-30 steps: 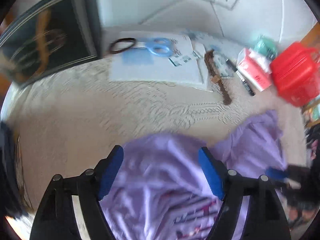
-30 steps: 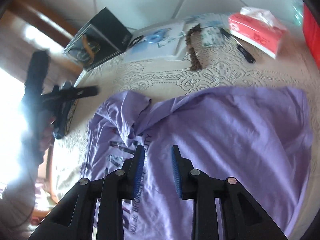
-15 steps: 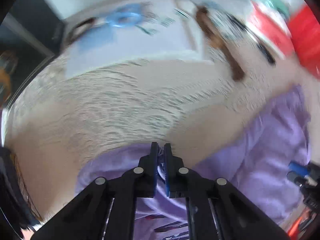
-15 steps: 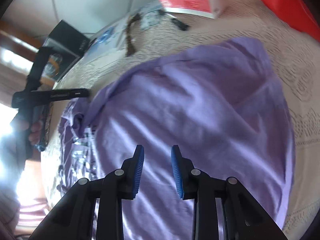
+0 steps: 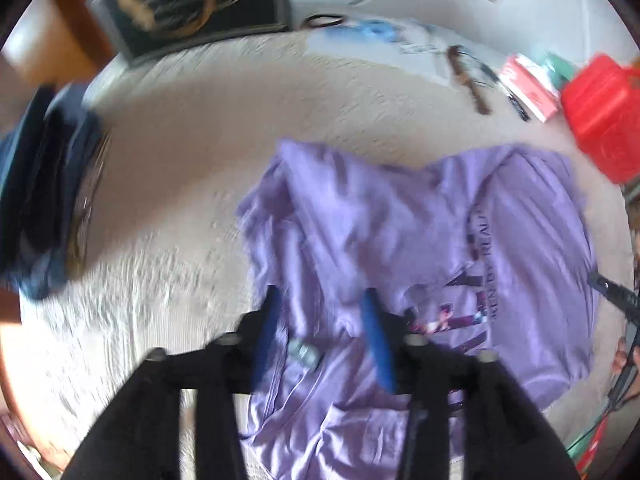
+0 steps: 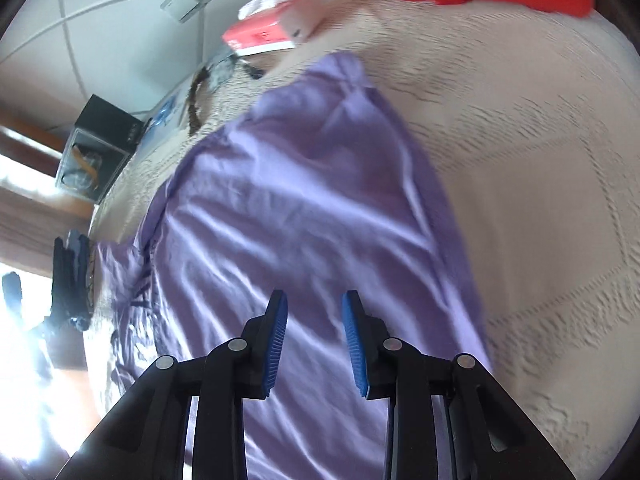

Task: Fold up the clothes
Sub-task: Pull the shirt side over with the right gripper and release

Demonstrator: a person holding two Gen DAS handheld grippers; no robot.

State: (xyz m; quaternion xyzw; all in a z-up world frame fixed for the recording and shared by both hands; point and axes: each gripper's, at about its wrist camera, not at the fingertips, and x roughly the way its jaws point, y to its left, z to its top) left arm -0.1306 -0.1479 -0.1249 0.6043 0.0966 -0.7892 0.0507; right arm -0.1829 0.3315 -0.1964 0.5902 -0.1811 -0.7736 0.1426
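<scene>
A lilac T-shirt [image 5: 420, 240] with dark print lies crumpled on the cream lace tablecloth [image 5: 192, 168]; one part is folded over so the print shows at the right. My left gripper [image 5: 320, 312] is open and empty, hovering over the shirt's near left part. In the right wrist view the same shirt [image 6: 300, 208] spreads wide and wrinkled. My right gripper [image 6: 314, 316] is open and empty just above the cloth, near its right edge.
A dark blue garment [image 5: 40, 200] lies at the left table edge. At the back stand a black framed box [image 5: 192, 4], papers with blue scissors [image 5: 372, 32], a brown strip [image 5: 468, 80], a pen, a tissue pack [image 5: 528, 88] and a red container [image 5: 604, 112].
My left gripper was shut on the shirt's edge half a second ago; it has since opened, let go and pulled back. My right gripper moved toward the shirt's right side, still open.
</scene>
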